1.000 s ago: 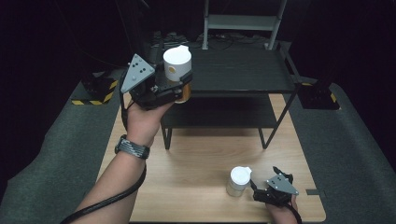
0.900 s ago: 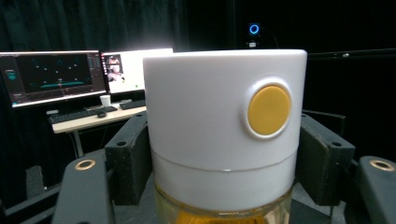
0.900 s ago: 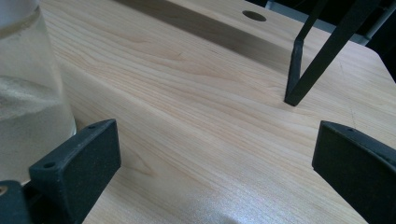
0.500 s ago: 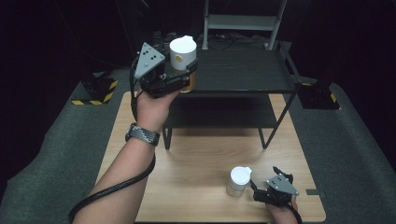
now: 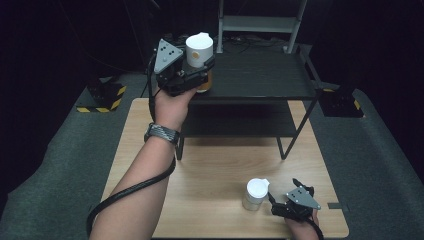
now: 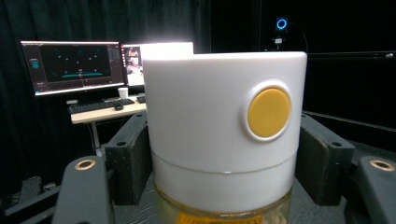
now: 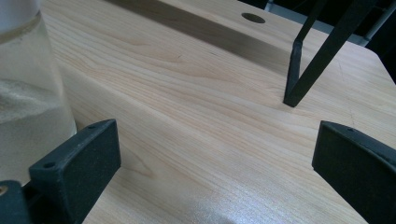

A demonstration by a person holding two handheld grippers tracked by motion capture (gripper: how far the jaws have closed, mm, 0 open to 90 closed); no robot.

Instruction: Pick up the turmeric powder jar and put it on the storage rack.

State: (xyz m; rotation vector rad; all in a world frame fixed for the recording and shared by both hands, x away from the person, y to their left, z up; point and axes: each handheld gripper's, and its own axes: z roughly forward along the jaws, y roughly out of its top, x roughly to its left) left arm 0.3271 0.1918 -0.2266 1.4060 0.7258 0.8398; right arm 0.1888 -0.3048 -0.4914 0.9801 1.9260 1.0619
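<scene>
In the high view, a white-capped jar [image 5: 199, 55] with amber contents is held upright in the left tool [image 5: 192, 75], at about eleven o'clock of the scene, above the left end of the black shelf rack [image 5: 260, 80]. In the left gripper view, the jaws are seen clamped against both sides of the jar [image 6: 224, 135], whose white cap bears a yellow round button [image 6: 268, 112]. The right tool [image 5: 280, 200] is rested on the wooden tabletop [image 5: 210, 165] at about five o'clock, its jaws spread apart with nothing gripped. A second white-lidded jar [image 5: 255, 194] is stood just beside it, toward nine o'clock of it, untouched by the pads.
</scene>
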